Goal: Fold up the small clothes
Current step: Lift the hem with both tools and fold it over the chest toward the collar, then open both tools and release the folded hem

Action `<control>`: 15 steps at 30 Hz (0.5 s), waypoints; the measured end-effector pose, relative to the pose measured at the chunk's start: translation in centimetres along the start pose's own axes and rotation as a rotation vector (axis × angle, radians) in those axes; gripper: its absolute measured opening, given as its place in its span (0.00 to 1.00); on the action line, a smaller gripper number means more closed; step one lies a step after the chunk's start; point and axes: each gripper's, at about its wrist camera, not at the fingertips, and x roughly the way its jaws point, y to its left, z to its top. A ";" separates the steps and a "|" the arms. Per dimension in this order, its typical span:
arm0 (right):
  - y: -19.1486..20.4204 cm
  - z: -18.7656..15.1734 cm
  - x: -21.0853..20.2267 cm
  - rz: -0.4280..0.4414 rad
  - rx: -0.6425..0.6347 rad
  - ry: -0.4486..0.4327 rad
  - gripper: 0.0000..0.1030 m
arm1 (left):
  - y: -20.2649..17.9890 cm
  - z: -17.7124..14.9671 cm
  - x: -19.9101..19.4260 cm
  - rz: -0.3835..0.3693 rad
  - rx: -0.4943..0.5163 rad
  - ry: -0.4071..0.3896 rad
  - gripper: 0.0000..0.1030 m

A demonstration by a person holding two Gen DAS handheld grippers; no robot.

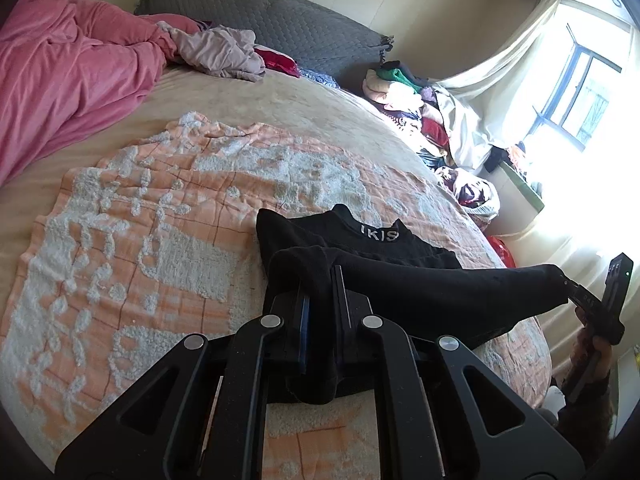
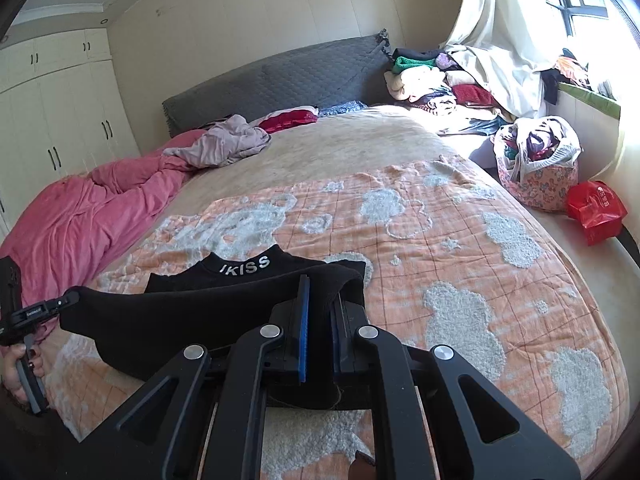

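Two tools hold one black garment (image 1: pixel 420 292) above the bed (image 2: pixel 360 148), over the orange blanket (image 2: pixel 440 248). You have the near edge lifted and stretched between the tools; the far part, with its white-lettered collar (image 2: pixel 246 265), lies flat on the blanket.

Procedure for the fold in hand, as judged from this position:
1. Keep both tools level with each other so the lifted edge stays straight.
2. Keep the cloth taut between them; slack will probably wrinkle the fold.
3. Carry the edge toward the collar and lay it down square before you release.

Left tool (image 1: pixel 320 292): jaws narrow, clamped on the garment's left corner, cloth bunched between the fingers and hanging below them. Right tool (image 2: pixel 320 300): jaws narrow, clamped on the right corner, cloth draped over the right finger. From each tool the garment runs sideways to the other, and the collar sits just beyond the stretched edge.
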 end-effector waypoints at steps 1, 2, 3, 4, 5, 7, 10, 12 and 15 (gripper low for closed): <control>-0.1 0.2 0.4 -0.003 0.007 0.003 0.07 | 0.1 0.3 0.3 -0.001 -0.002 0.001 0.03; -0.1 0.4 0.8 -0.006 0.016 0.007 0.07 | 0.1 0.5 0.5 0.002 -0.001 0.001 0.03; -0.2 0.6 1.3 -0.009 0.024 0.010 0.07 | 0.2 0.6 0.7 0.004 0.002 0.002 0.03; -0.3 0.7 1.7 -0.011 0.031 0.012 0.07 | 0.2 0.9 1.0 0.007 0.006 0.001 0.03; -0.4 0.9 2.3 -0.016 0.038 0.013 0.07 | 0.2 1.0 1.2 0.009 0.009 0.001 0.03; -0.7 1.0 3.0 -0.028 0.047 0.020 0.07 | 0.2 1.4 1.6 0.015 0.015 0.000 0.03; -0.8 1.0 4.5 -0.059 0.043 0.036 0.07 | 0.3 2.0 2.5 0.018 0.019 0.000 0.03; -1.0 0.9 5.4 -0.073 0.043 0.049 0.07 | 0.2 2.2 3.3 0.026 0.037 0.002 0.03; -1.4 0.7 6.6 -0.080 0.055 0.068 0.07 | 0.4 2.1 4.6 0.040 0.045 0.022 0.03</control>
